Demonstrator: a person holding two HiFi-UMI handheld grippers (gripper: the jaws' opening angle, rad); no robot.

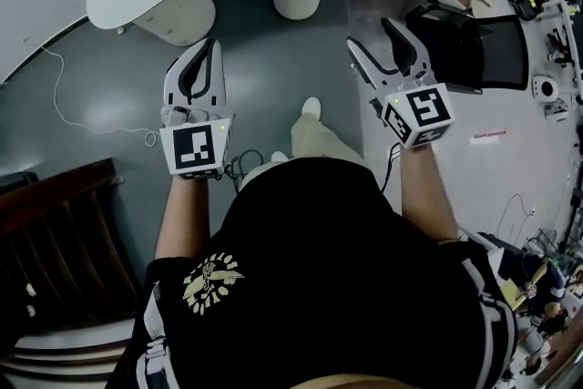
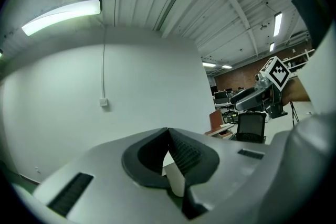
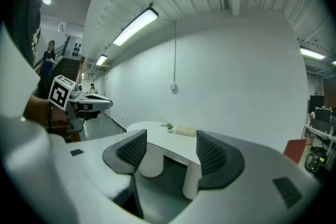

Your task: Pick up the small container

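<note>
Small container: best guess is the flat pale box (image 3: 185, 130) on top of the white table (image 3: 157, 139), just beside a little green plant (image 3: 169, 126). It's too small in frame to be certain, and in the head view it's only a pale smudge at the table's far edge. The table is well ahead of the person, with bare floor (image 1: 264, 59) between, so this is only the approach: nothing reached, nothing touched, nothing lifted. Left to do, as I read it: close the gap, line a gripper up on the box, clamp, raise. The right gripper (image 3: 171, 136) has its jaws spread wide with nothing between the pads, only the table seen through the gap, and it's pointed roughly at the box, so it looks like the one meant to pick. The left gripper (image 2: 169, 131) has its jaw tips pressed together and holds nothing; it's held out alongside and aimed mostly at the wall.
</note>
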